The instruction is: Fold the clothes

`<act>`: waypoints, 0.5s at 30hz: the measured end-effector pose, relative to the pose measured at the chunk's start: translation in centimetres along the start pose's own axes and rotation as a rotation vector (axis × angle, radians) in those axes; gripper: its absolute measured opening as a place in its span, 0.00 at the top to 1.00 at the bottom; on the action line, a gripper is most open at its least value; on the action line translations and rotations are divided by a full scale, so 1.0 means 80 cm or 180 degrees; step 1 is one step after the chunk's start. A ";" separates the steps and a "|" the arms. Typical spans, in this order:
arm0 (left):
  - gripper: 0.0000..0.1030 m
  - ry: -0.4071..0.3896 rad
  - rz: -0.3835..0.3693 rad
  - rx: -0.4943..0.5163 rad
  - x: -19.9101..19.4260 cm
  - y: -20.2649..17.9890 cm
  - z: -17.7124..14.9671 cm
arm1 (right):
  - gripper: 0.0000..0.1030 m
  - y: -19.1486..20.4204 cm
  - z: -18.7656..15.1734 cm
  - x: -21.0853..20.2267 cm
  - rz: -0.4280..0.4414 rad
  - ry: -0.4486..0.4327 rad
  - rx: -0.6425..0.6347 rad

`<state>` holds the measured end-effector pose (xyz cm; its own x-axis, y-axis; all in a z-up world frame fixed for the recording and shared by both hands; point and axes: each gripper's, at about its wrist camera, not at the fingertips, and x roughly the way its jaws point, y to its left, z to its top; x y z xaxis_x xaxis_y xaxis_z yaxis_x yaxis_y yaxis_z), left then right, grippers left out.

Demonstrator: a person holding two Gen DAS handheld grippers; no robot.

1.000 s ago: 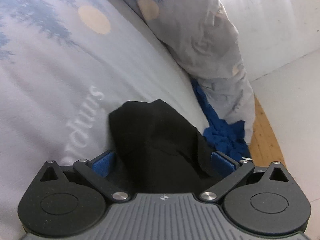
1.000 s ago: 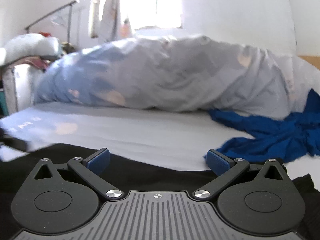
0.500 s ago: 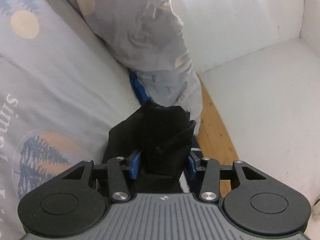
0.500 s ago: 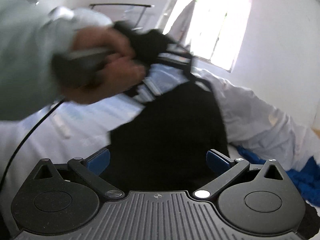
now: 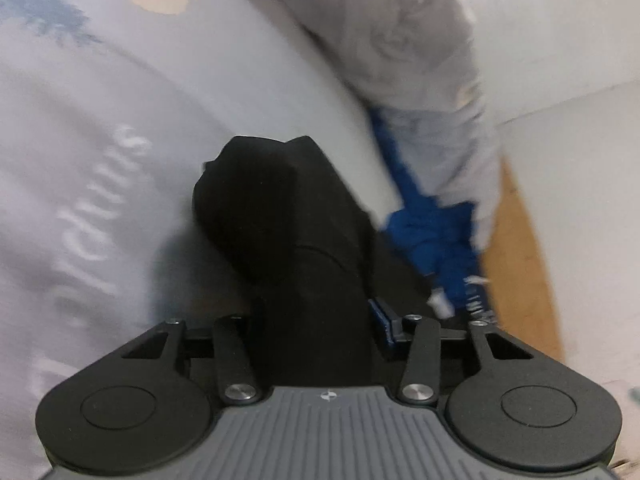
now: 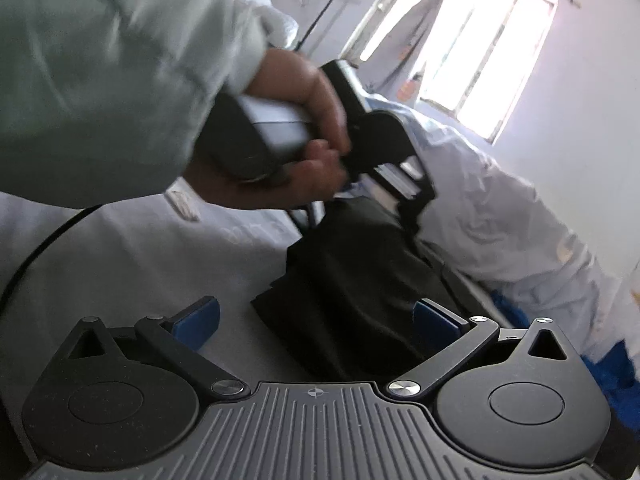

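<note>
Black garment (image 5: 288, 220) bunched between the left claw (image 5: 316, 316) fingers, clenched on it above the printed bed sheet (image 5: 80, 140); blue garment (image 5: 436, 232) right, against the duvet (image 5: 420, 40).

Right wrist view: right claw (image 6: 316, 316) released, fingers apart; black garment (image 6: 360, 296) hangs from the left claw (image 6: 400, 196), held by a hand (image 6: 296, 160).

Black garment (image 5: 292, 240) hides the left gripper (image 5: 320, 320) fingers' inner faces; blue cloth (image 5: 436, 232) is motion-blurred
</note>
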<state>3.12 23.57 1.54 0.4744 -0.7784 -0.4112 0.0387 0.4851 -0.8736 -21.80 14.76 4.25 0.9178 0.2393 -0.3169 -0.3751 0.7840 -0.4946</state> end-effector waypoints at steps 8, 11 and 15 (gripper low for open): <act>0.65 -0.0060 -0.0474 -0.0179 -0.007 -0.020 0.006 | 0.00 0.016 0.011 0.028 -0.0348 -0.0077 -0.0248; 0.65 -0.0050 -0.0446 -0.0169 -0.011 -0.018 0.008 | 0.00 0.012 0.016 0.041 -0.0522 -0.0075 -0.0320; 0.63 -0.0056 -0.0454 -0.0249 -0.016 -0.014 0.009 | 0.00 0.011 0.019 0.058 -0.0704 -0.0055 -0.0488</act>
<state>3.09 24.31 3.25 0.4844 -0.8297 -0.2776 0.0384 0.3372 -0.9407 -17.69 17.44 3.56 0.9812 0.0826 -0.1742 -0.1793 0.7227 -0.6674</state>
